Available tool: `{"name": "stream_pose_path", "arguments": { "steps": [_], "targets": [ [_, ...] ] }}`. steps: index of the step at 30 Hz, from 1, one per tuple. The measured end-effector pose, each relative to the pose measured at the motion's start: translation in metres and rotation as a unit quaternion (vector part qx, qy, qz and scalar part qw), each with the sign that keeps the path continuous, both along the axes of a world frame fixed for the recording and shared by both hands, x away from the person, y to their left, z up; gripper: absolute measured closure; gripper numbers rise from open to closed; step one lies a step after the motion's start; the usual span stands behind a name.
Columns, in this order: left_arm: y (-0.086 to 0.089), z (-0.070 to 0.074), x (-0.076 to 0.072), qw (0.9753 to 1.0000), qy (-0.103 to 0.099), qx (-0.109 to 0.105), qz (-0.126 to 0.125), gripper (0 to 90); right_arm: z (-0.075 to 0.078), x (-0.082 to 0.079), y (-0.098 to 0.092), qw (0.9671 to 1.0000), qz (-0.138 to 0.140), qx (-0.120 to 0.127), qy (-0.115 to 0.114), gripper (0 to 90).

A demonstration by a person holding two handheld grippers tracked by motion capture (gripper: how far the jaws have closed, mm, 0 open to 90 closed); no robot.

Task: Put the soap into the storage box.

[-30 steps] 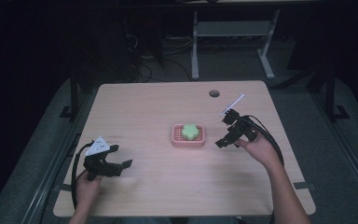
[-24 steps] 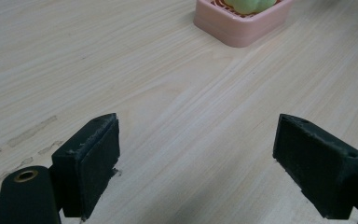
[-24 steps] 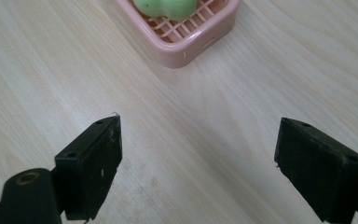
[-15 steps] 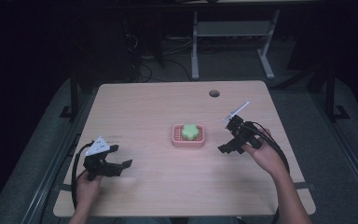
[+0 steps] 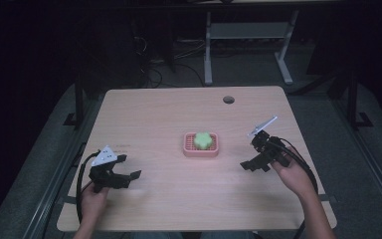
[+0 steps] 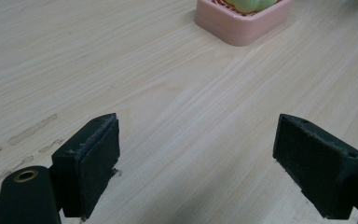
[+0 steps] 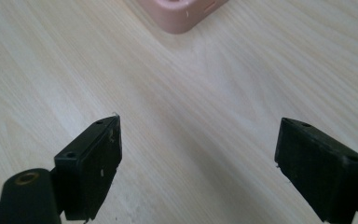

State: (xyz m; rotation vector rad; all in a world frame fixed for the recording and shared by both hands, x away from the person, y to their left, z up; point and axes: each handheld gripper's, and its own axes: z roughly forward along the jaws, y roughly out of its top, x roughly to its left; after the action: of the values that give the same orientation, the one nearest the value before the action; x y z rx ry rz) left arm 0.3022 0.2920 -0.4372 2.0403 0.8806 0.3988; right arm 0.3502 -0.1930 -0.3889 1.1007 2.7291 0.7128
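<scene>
Near the middle of the wooden table [image 5: 169, 119] sits a pink square tray [image 5: 189, 148] with a slotted top, and on it rests a pale green, flower-shaped piece [image 5: 204, 140], touching the tray's ribbed surface. On the high view the left gripper [image 5: 128, 178] lies low over the table toward its near left corner, well apart from the tray, held in a hand [image 5: 93, 199] that comes in from the bottom edge; a grey three-cornered plate [image 5: 104, 156] tops it and a black cable [image 5: 81, 174] loops beside it. Its jaws are spread wide with bare tabletop between them, and in the left gripper view the tray [image 6: 242, 23] and the green piece [image 6: 251, 4] stand at the top edge, ahead of and slightly right of the gap. Across the table, the right gripper [image 5: 251, 166] sits to the right of the tray, near it but not touching, gripped by the other hand [image 5: 291, 172], with its own grey plate [image 5: 262, 124] tilted upward. Its jaws likewise stand wide apart and pinch nothing; the right gripper view looks down on plain wood grain between them, with a corner of the pink tray [image 7: 182, 14] at the top edge. Beyond the tray, a dark round cable hole [image 5: 228, 99] marks the table's far side.
</scene>
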Motion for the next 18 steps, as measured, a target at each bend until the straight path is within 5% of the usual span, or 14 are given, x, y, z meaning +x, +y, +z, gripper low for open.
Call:
{"name": "stream_pose_path", "arguments": {
  "steps": [18],
  "targets": [
    [0.0, 0.0, 0.0, 1.0, -0.003, -0.002, 0.002, 14.4, -0.012, -0.02, -0.021, 0.9998, -0.019, 0.007, -0.007, 14.5]
  ]
}}
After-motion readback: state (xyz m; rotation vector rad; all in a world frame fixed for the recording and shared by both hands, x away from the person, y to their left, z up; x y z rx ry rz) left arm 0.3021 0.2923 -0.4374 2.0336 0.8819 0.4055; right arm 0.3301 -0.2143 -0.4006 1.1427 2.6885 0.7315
